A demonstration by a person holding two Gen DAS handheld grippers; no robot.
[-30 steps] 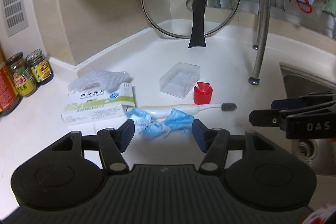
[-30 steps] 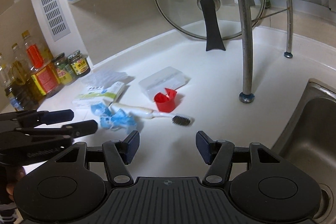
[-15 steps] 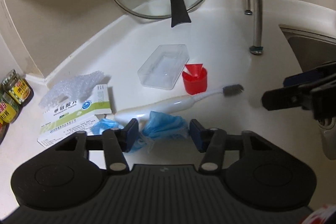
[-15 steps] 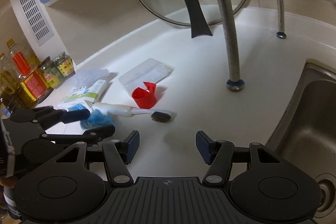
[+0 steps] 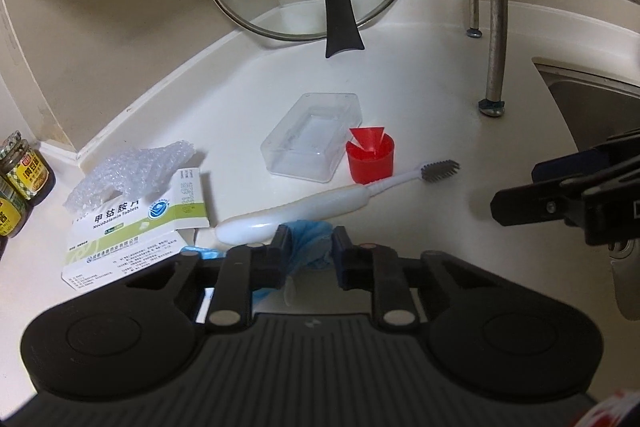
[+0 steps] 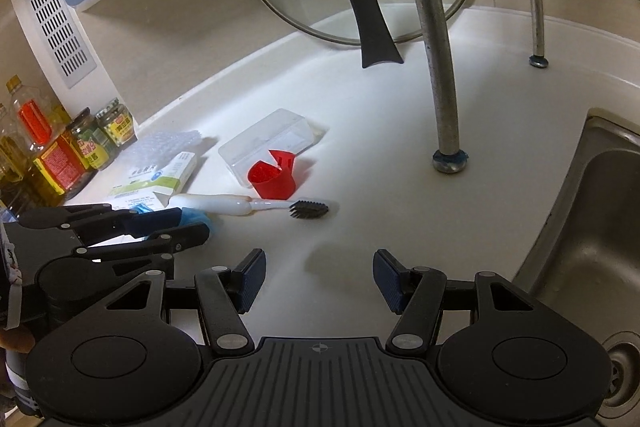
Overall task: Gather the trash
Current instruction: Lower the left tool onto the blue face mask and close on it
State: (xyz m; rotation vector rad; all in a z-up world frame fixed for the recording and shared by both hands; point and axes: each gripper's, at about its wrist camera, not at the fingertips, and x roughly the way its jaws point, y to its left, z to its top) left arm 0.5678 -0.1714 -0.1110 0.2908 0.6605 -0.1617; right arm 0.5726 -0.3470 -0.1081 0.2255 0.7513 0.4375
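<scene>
L to R on the white desk (image 5: 420,75), left wrist view: sauce jars (image 5: 24,167) at 9 o'clock by the wall, then bubble wrap (image 5: 132,171) w/ a medicine box (image 5: 132,239) just below it. At centre the left tongs (image 5: 310,253) are closing on a crumpled blue wad (image 5: 308,241); the wad sits between the pads, which look to be pressing its sides already. Nothing lifted yet, wad rests on the desk.

Key relation: the wad lies dead ahead at 12 o'clock of the left tongs, touching the butt end of the white toothbrush (image 5: 312,205), whose long axis runs 8 to 2 o'clock, bristles toward the sink (image 6: 592,227). So a straight lift should clear the brush, prob. w/o dragging it.

Beyond: clear plastic case (image 5: 312,137), red cap (image 5: 370,159) just beside it at 1 o'clock.

Far R: right tongs (image 6: 318,281) about half open, holding nothing, bare desk between the pads. Left hand clearly nearer the wad; right is nearer the brush head.
</scene>
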